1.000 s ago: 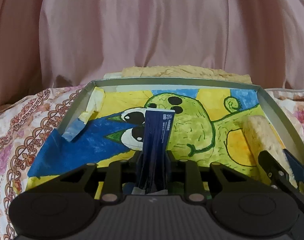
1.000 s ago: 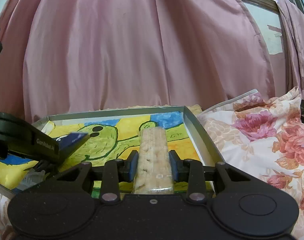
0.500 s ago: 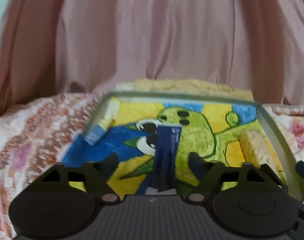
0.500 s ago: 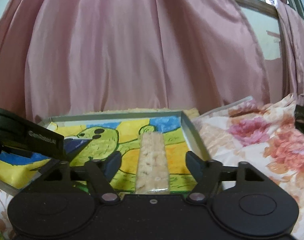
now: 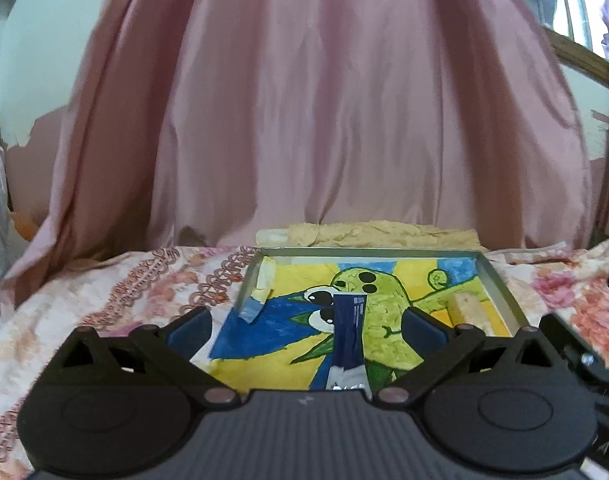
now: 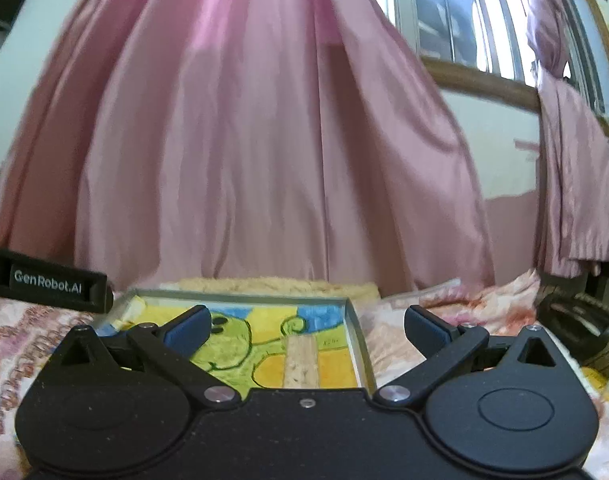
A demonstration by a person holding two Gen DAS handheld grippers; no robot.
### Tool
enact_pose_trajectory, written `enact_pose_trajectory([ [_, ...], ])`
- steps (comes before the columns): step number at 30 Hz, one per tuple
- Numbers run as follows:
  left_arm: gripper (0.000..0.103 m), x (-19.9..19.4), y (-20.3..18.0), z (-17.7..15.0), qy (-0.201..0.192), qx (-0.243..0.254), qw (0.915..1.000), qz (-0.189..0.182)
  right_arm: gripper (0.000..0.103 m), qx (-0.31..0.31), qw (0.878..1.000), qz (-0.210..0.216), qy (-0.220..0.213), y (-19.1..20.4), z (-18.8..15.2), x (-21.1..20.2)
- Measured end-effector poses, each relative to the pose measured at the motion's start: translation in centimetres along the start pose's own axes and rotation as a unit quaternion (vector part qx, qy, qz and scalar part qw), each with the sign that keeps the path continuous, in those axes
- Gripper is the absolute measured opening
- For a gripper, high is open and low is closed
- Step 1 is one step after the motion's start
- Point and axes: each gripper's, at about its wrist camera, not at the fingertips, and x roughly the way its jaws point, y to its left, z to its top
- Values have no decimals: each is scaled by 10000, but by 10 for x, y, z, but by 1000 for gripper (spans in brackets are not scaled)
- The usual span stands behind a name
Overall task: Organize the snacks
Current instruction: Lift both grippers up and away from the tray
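A grey tray (image 5: 500,292) lined with a painted green-and-yellow cartoon sheet sits on the bed. In it lies a dark blue snack pack (image 5: 348,332), and to its right a pale cereal bar (image 5: 468,312). My left gripper (image 5: 306,322) hangs back from and above the tray, its jaws opening wide; the blue pack lies below, well clear of both pads. My right gripper (image 6: 308,320) also has its jaws opening wide, with the cereal bar (image 6: 300,364) lying flat in the tray (image 6: 356,340), untouched by the pads. The left gripper's body shows at the right wrist view's left edge.
A floral bedsheet (image 5: 124,292) surrounds the tray. A yellow towel (image 5: 376,232) lies just behind it, and a pink curtain (image 5: 324,120) hangs beyond. A window (image 6: 464,20) is at the upper right, and a dark object (image 6: 576,320) rests on the bed to the right.
Both grippers let go of their snacks, the left of the blue pack and the right of the cereal bar. Both opened wide and drew back and up from the tray.
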Motion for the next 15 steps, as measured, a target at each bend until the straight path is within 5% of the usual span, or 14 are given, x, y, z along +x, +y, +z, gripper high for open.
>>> enact_pose_trajectory([
  [15,103,-107,24,-38,-376,367,9986,-20,102,122,9992,-79,-372,9,18,-110],
])
